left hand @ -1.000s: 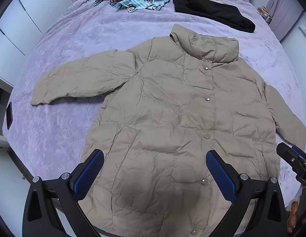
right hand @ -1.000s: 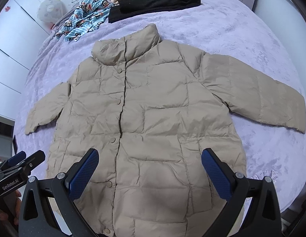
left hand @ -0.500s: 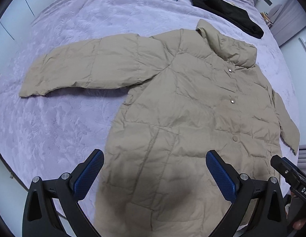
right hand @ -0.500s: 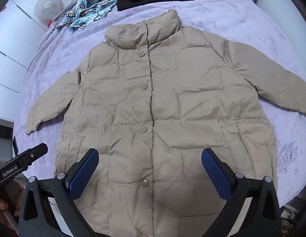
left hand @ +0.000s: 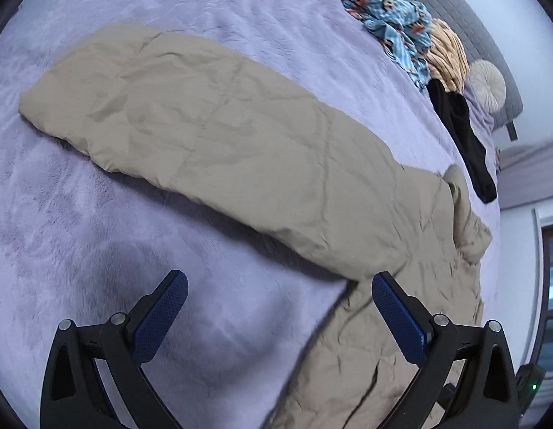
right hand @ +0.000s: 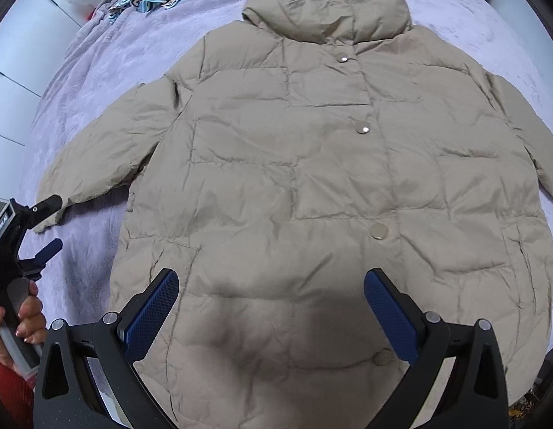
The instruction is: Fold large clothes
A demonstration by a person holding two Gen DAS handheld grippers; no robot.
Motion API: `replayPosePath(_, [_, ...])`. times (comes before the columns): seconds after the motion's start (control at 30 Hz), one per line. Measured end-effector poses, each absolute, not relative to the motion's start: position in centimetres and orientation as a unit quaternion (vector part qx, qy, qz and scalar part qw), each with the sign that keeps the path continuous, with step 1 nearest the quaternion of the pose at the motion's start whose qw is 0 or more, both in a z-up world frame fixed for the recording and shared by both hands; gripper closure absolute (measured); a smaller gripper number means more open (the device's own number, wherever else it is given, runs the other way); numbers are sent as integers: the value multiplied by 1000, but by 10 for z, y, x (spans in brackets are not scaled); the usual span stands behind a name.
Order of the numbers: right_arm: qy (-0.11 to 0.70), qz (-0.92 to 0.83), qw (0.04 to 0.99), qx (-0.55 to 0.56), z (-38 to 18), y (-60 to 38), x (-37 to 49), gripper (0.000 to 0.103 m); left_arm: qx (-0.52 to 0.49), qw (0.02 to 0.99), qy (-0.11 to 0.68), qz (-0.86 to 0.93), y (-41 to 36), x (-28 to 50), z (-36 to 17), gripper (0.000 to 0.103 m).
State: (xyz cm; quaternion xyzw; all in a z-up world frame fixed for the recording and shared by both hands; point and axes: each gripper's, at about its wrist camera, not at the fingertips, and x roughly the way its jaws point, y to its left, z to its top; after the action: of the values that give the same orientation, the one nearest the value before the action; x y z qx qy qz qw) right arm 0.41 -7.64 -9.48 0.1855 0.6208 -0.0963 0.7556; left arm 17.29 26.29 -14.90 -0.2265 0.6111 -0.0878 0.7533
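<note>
Lavender bedspread point(left hand: 97, 250) is carrying the beige jacket point(right hand: 312, 178), hem hiding beneath the right gripper point(right hand: 271, 307). Left gripper point(left hand: 280, 311), having swung sleeveward, is gaping; both are grasping nothing.

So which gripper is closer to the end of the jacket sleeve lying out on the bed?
Left. The left gripper sits right at the sleeve cuff, jaws open. The right gripper hovers open over the jacket's lower front, farther from that cuff.
</note>
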Motion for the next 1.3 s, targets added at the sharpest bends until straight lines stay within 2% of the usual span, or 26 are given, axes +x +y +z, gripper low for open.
replayPosePath(0.13, [615, -72, 765, 178, -106, -58, 26, 0, -264, 748, 604, -73, 283, 202, -182, 0])
replayPosePath(0.4, [591, -44, 788, 167, -117, -39, 75, 0, -270, 785, 556, -38, 310, 265, -198, 2])
replayPosePath(0.47, [581, -40, 794, 174, -119, -39, 87, 0, -265, 795, 545, -17, 317, 278, -200, 29])
replayPosePath(0.53, [570, -38, 800, 182, -121, -39, 99, 0, -270, 796, 540, -34, 322, 291, -202, 84])
replayPosePath(0.57, [565, -37, 803, 186, -121, -39, 104, 0, -281, 794, 538, -44, 324, 296, -201, 90])
replayPosePath(0.63, [551, -33, 809, 202, -120, -39, 116, 8, -263, 808, 526, -40, 323, 300, -187, 93])
replayPosePath(0.67, [544, -28, 812, 211, -119, -37, 122, 33, -244, 819, 517, -41, 321, 300, -177, 94])
replayPosePath(0.7, [540, -20, 811, 223, -121, -36, 127, 70, -221, 832, 506, -46, 318, 300, -165, 94])
replayPosePath(0.73, [542, -11, 806, 237, -125, -36, 134, 82, -205, 841, 498, -51, 314, 298, -154, 94])
replayPosePath(0.77, [543, -5, 802, 250, -130, -33, 140, 88, -188, 850, 488, -57, 310, 298, -143, 94])
replayPosePath(1.07, [557, 47, 761, 331, -195, -6, 159, 90, -104, 897, 400, -157, 245, 263, -45, 94])
replayPosePath(1.3, [547, 91, 750, 360, -177, -35, 135, 90, -47, 891, 358, -276, 117, 221, 11, 94])
